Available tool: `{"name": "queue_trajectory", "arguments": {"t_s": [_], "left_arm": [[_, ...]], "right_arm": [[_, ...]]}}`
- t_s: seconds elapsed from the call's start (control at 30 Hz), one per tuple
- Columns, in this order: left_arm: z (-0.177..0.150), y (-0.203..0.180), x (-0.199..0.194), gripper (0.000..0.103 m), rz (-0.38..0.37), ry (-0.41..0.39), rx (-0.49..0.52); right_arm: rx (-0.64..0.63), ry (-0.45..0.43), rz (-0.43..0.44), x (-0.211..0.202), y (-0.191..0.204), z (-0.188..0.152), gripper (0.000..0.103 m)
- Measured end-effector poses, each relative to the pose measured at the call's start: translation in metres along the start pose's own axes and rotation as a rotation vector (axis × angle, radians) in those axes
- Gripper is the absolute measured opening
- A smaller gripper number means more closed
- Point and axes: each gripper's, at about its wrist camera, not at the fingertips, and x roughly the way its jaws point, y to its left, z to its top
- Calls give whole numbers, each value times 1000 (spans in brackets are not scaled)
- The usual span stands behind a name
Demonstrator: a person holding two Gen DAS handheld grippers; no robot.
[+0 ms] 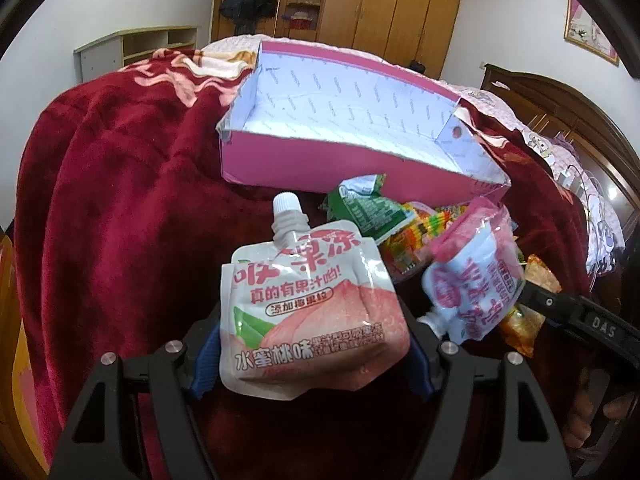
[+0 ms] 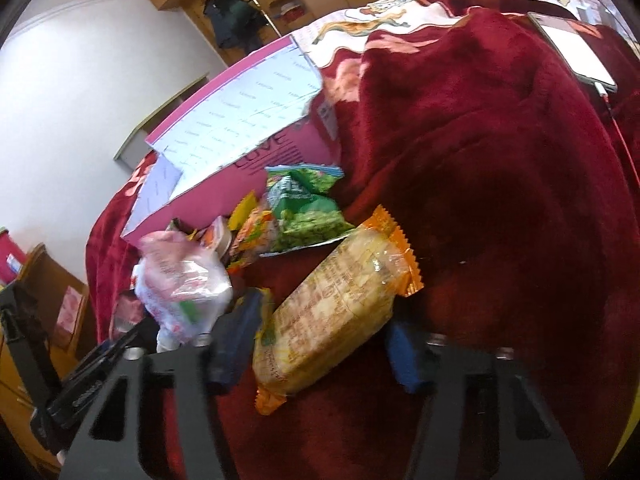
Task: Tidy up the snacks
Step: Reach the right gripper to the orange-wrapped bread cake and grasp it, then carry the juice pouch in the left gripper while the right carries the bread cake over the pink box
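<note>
left claw (image 1: 314, 354): pinching a white peach jelly spout pouch (image 1: 308, 312), held up short of the pink cardboard box (image 1: 280, 164).
right claw (image 2: 316, 354): spread around an orange-edged cracker packet (image 2: 336, 304) on the red blanket (image 2: 500, 200).
step: likely carrying snacks to the box.
next: lift pouch over the rim, release inside.

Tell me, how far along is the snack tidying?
Nothing looks done: the pink box shows no snacks inside. In hand: the left gripper clamps a peach jelly pouch; the right gripper straddles an orange cracker pack. Left: a green packet and others.
</note>
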Motion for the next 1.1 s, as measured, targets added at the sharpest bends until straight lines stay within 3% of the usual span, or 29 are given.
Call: {"name": "queue_trajectory", "arguments": {"t_s": [0.2, 0.47, 1.1], "left_arm": [[1, -3, -10, 77, 5, -34, 21], [7, -10, -29, 77, -1, -89, 63], [40, -27, -44, 77, -8, -163, 131]], "right_arm": [[-41, -41, 28, -14, 7, -2, 31], [-173, -119, 3, -36, 29, -3, 24], [-344, -212, 9, -59, 66, 24, 24]]}}
